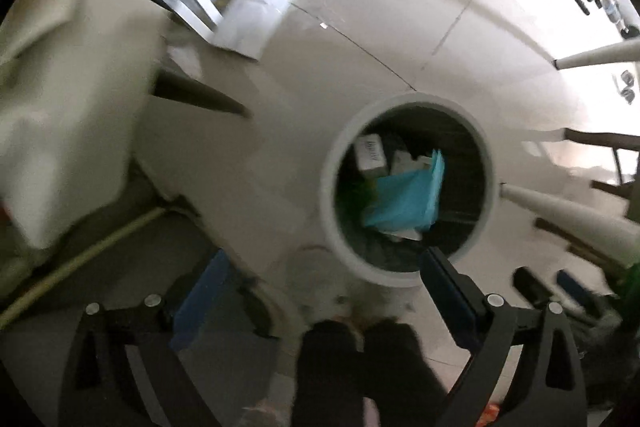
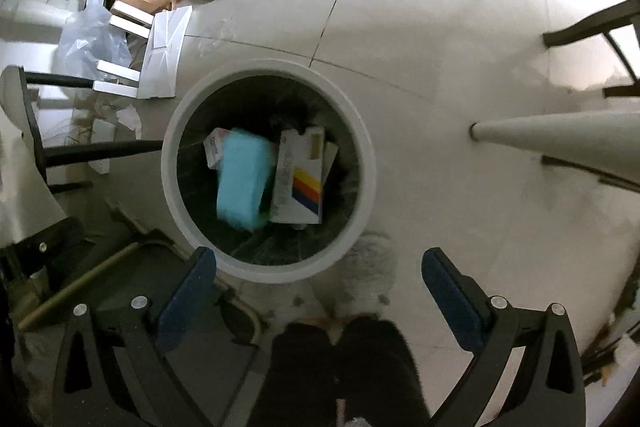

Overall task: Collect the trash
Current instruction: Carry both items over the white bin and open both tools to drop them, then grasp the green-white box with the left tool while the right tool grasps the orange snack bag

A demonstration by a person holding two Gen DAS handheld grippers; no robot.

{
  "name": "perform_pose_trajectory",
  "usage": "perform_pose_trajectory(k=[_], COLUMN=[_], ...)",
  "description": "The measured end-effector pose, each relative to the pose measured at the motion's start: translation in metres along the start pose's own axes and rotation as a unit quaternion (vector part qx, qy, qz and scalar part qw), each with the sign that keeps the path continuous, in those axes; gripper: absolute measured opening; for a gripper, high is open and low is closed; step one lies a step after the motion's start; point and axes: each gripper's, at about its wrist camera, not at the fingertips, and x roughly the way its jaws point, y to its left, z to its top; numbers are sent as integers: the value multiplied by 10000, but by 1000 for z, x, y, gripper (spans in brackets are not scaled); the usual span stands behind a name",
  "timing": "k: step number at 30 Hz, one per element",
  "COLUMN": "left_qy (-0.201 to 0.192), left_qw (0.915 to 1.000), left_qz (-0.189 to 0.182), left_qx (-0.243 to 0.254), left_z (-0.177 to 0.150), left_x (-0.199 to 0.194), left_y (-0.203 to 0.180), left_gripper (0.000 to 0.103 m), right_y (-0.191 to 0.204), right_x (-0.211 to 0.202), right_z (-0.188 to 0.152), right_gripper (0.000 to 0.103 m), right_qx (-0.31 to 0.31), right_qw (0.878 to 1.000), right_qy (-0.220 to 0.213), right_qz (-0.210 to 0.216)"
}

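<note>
I've got both the left gripper [image 1: 316, 291] and right gripper [image 2: 320, 291] spread wide and empty, pointing straight down over the bin [image 2: 370, 163], where the blue packet [image 2: 244, 183] and striped box [image 2: 298, 183] already sit, closest under my right one.

the left wrist view is smeared with motion blur: the pale cloth [image 1: 76, 99] at the left has no clear outline, and the print on the small white box [image 1: 370, 155] in the bin [image 1: 408, 195] cannot be read. the turquoise bag [image 2: 244, 183] covers much of the trash beneath it, and the bin's floor is mostly hidden. the lettering on the striped box [image 2: 298, 179] is too soft to make out. the person's dark trouser legs [image 2: 340, 375] are cut off by the bottom edge.
</note>
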Motion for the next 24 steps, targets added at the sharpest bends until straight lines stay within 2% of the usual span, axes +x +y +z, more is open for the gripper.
perform_pose_trajectory(k=[2,7,13,24], left_qy=[-148,-332,-525,-835], left_qw=[9996,9989,9978,9957], left_qz=[208,298,301,320], left_qx=[75,150,268,240], left_z=[-10,-27,-45,-79], left_x=[-17,-61,-122,-236], left_y=[0,-3,-11,-4], left_gripper=[99,99,99,99], right_y=[1,11,18,41], right_x=[-16,-64,-136,-279], right_z=[-5,-18,-37,-69], right_gripper=[103,103,103,103], right_qx=[-27,-127,-112,-270], right_qw=[10000,9995,9989,9978], right_qy=[-62,-196,-346,-527], right_qz=[-57,-233,-309,-287])
